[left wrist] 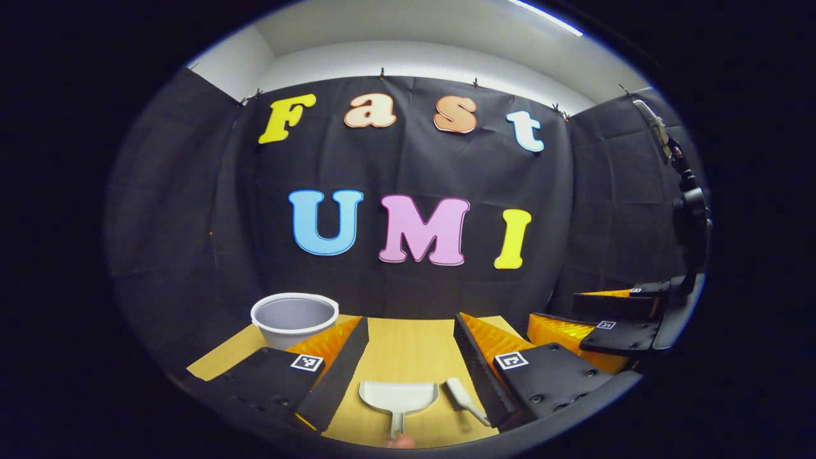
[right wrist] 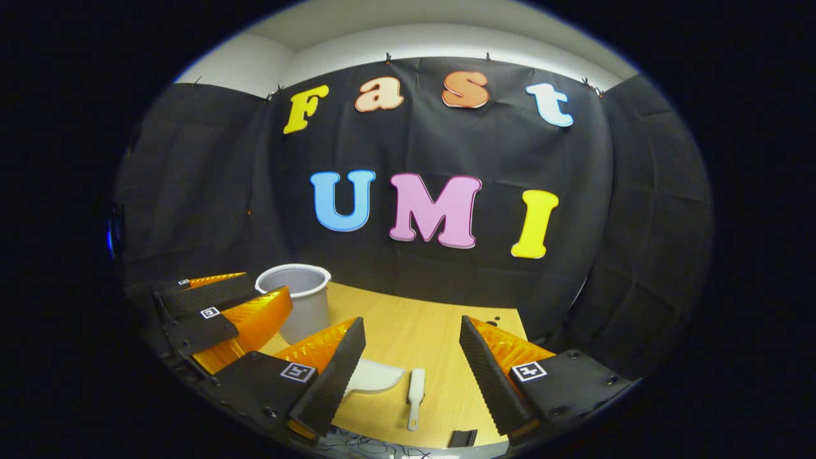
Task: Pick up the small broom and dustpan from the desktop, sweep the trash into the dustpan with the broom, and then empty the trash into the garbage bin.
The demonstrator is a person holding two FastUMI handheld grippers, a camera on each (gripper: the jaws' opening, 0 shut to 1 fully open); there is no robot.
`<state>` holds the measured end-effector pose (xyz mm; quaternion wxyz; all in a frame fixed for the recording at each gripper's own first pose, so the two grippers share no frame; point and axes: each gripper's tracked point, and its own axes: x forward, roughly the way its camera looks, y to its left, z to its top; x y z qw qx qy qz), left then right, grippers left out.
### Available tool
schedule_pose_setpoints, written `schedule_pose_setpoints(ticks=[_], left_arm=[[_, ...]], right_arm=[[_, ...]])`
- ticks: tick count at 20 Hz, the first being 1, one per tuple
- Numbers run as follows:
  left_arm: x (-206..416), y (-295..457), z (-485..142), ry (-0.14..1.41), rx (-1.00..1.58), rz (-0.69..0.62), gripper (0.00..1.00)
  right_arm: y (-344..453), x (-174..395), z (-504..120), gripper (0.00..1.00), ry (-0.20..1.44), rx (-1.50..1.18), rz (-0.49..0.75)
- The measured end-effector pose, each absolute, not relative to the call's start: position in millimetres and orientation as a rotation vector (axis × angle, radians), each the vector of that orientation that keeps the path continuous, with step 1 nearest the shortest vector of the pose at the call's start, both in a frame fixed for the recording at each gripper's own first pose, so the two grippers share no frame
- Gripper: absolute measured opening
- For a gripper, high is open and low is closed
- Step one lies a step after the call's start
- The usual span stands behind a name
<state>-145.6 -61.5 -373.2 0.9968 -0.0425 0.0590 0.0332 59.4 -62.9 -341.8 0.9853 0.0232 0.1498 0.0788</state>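
Observation:
A small white dustpan [left wrist: 398,396] lies flat on the wooden desktop [left wrist: 408,344], handle toward me. The small white broom [left wrist: 464,398] lies just to its right. My left gripper [left wrist: 411,320] hovers above them, open, nothing between its fingers. In the right gripper view the broom [right wrist: 415,389] lies between my fingers on the desktop, and the dustpan [right wrist: 377,376] is half hidden behind the left finger. My right gripper [right wrist: 411,319] is open and holds nothing. A white garbage bin [left wrist: 294,317] stands at the back left of the desk. A few dark specks [right wrist: 489,318] lie near the far right edge.
The right gripper's fingers [left wrist: 574,335] hang open to the right of the left one, level with it. The left gripper's fingers [right wrist: 223,319] hang in front of the bin [right wrist: 299,299]. A camera mount [left wrist: 688,210] stands at the right wall. Black cloth walls the desk.

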Motion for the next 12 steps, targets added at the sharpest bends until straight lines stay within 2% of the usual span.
schedule_pose_setpoints(ticks=[1, 2, 4, 5, 7, 10, 12], left_arm=[[-151.5, -61.6, -373.3, 0.094, -0.082, 0.072, 0.81], [-155.8, -61.6, -370.2, 0.067, -0.068, 0.082, 0.80], [-162.7, -62.2, -363.2, 0.045, -0.031, 0.114, 0.80], [-166.2, -64.2, -357.5, 0.035, -0.025, 0.115, 0.80], [-163.7, -60.0, -354.7, 0.036, -0.032, 0.121, 0.80], [-162.6, -58.0, -350.3, -0.003, -0.009, 0.145, 0.81], [-164.1, -56.2, -349.4, -0.024, 0.012, 0.163, 0.81]], right_arm=[[-72.7, 66.0, -334.2, 0.92, 0.253, 0.053, 0.147], [-82.6, 63.2, -325.5, 0.98, 0.220, 0.063, 0.141], [-93.1, 50.3, -310.9, 0.94, 0.153, 0.082, 0.138], [-99.0, 46.5, -299.8, 0.97, 0.123, 0.083, 0.129], [-100.7, 50.7, -283.3, 0.94, 0.084, 0.080, 0.128], [-110.1, 42.5, -275.0, 0.98, 0.053, 0.084, 0.144], [-121.0, 35.1, -268.9, 0.94, 0.024, 0.084, 0.146]])
